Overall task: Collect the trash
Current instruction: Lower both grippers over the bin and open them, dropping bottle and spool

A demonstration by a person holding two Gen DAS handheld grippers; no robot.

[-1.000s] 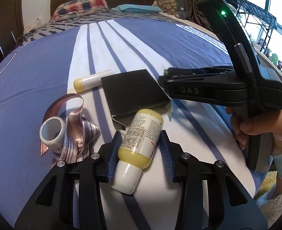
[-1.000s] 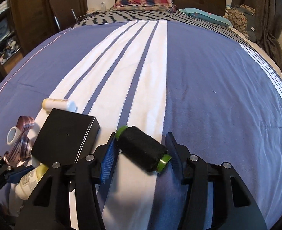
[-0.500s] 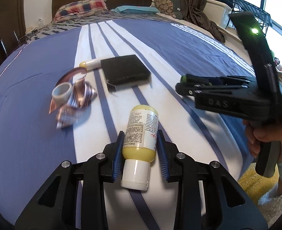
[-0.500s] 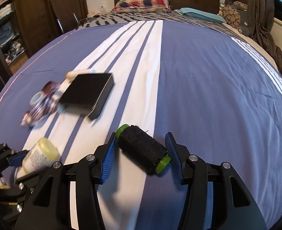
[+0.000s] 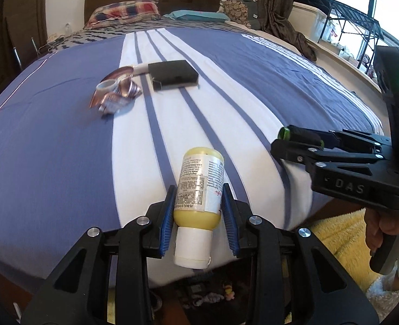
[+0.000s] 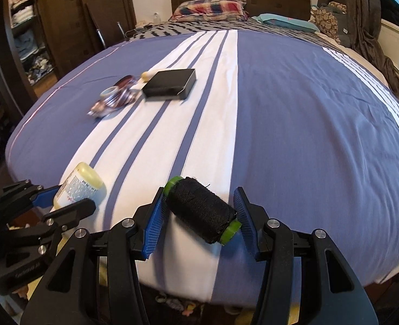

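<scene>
Left tongs clamped on a yellow lotion bottle, right tongs on a black thread spool, both held over the bed's foot, seemingly for carrying to disposal.

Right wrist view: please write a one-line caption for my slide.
Right gripper holds a black thread spool over the striped bed's edge; left gripper holds a yellow bottle.
</scene>
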